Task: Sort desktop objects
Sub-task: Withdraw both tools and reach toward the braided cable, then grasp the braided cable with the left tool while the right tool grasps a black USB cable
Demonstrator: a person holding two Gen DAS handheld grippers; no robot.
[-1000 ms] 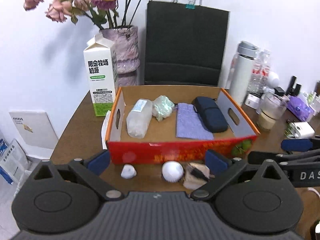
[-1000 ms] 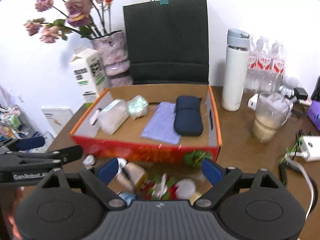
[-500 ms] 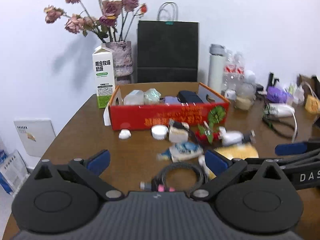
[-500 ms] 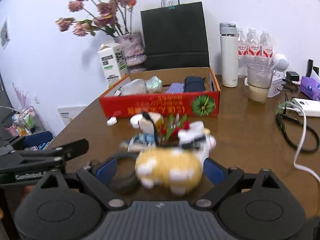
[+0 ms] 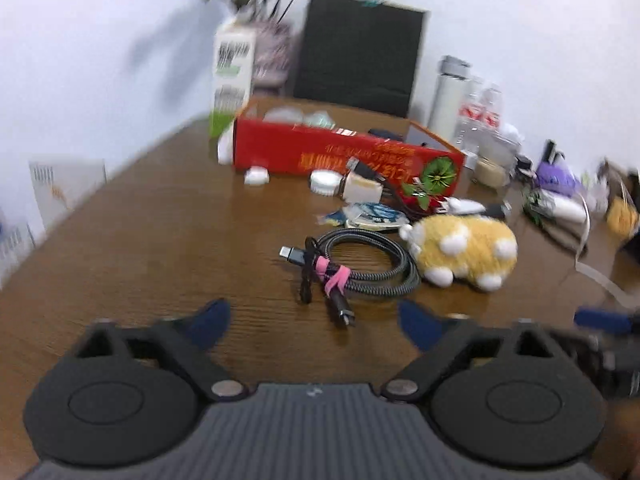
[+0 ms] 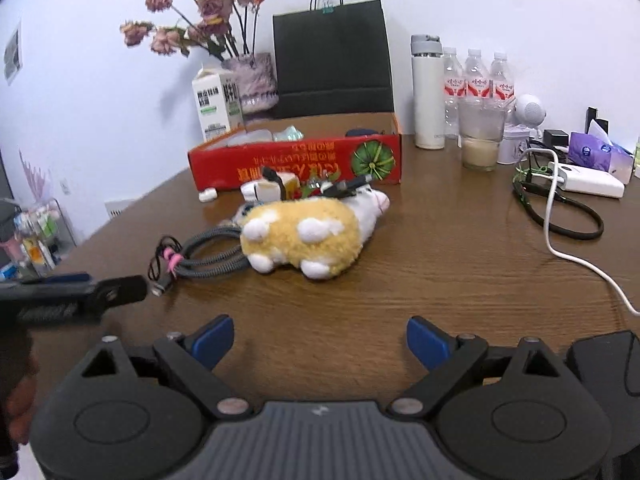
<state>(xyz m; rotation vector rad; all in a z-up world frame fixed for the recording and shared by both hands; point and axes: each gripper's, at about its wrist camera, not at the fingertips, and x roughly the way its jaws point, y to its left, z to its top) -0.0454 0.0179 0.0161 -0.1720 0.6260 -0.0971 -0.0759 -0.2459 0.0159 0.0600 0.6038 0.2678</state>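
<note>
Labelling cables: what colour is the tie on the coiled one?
Pink tie on the grey braided cable; clearest in the left wrist view.

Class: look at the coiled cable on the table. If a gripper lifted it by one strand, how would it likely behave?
The cable is probably floppy: thin braided loops. The pink tie binds only one side, so the coil should mostly hold but sag, plug ends dangling. It touches the plush toy, which may get nudged.

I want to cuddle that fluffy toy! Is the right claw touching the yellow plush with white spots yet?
Apart. The right wrist view shows bare brown wooden table between the open right claw and the yellow plush with white spots.
</note>
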